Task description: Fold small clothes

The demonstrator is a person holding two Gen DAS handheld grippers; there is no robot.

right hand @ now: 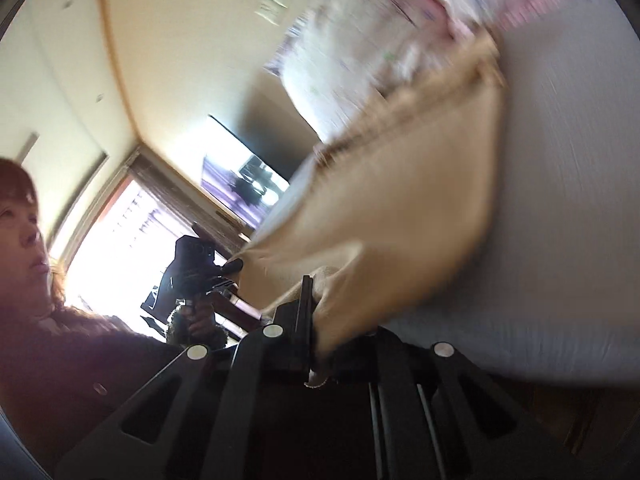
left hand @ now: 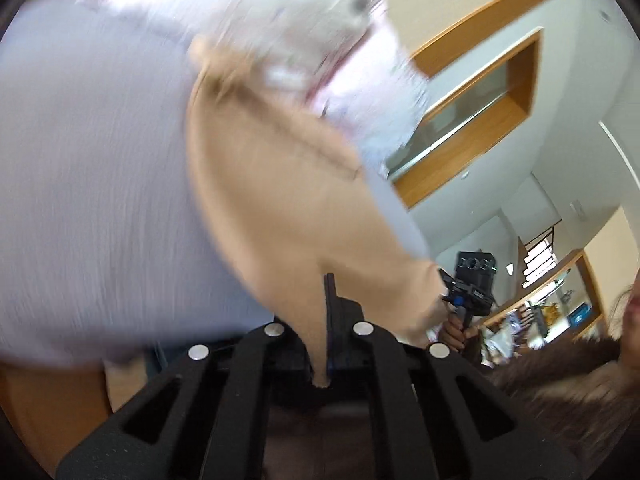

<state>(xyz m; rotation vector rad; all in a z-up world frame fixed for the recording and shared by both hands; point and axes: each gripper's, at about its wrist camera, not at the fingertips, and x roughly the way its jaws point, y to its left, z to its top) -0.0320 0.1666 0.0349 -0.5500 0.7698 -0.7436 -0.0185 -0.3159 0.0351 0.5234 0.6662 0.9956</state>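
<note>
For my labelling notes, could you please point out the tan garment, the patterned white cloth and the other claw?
tan garment (left hand: 272,208): left wrist view, middle panel.
patterned white cloth (left hand: 320,32): left wrist view, blurred middle.
right claw (left hand: 444,292): left wrist view, fingertips at garment's corner.

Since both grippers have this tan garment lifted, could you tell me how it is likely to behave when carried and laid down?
The tan garment probably behaves floppy: it sags between the left gripper and right gripper. It seems light, since small pinches at its edges hold it up. It may bunch when laid on the pale sheet.
</note>
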